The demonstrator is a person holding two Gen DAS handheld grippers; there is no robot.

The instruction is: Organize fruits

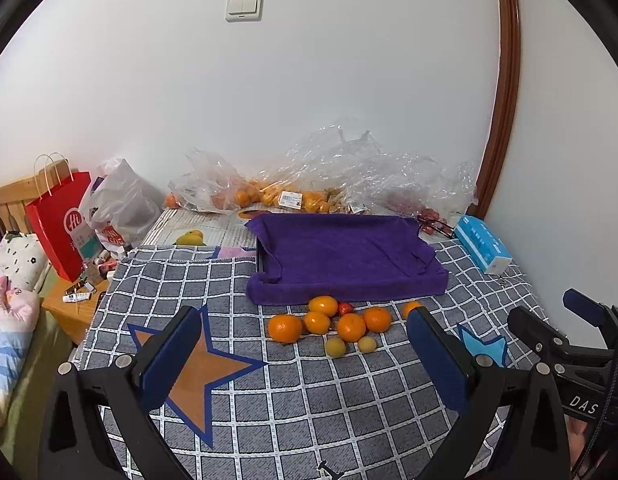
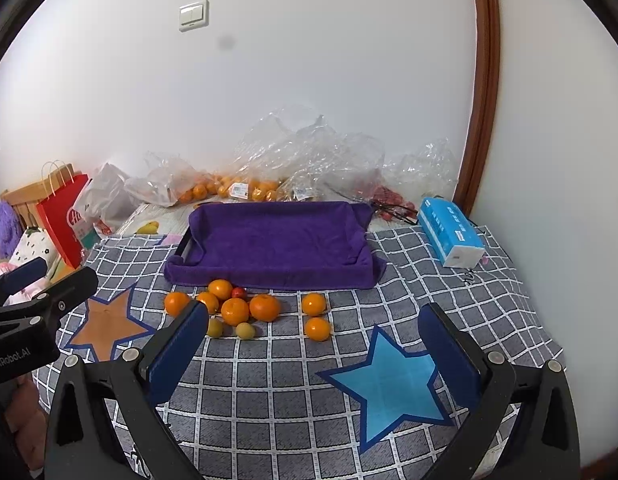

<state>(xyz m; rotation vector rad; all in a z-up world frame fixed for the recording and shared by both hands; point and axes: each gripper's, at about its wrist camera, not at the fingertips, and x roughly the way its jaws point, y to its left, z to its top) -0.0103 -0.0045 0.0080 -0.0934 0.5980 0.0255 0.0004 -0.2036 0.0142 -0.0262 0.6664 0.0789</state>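
Beyond both wide, empty tongs (image 1: 305,364) (image 2: 315,350): oranges (image 2: 265,307) clustered before purple tray (image 2: 269,240), untouched

Orange fruits (image 2: 235,311), purple towel (image 2: 277,236), grey white-checked cloth (image 2: 269,400) with blue star (image 2: 389,388).

Ahead of both grippers: purple towel (image 2: 275,240), matt plush cloth. Oranges (image 2: 265,307), dimpled, slightly glossy peel. Checked cover (image 2: 293,400), woven matt fabric. Far beyond: crinkled clear plastic bags (image 2: 309,148), shiny. Tissue pack (image 2: 451,230) to the right, possibly glossy film. Gripper pads (image 1: 171,360) matt blue.
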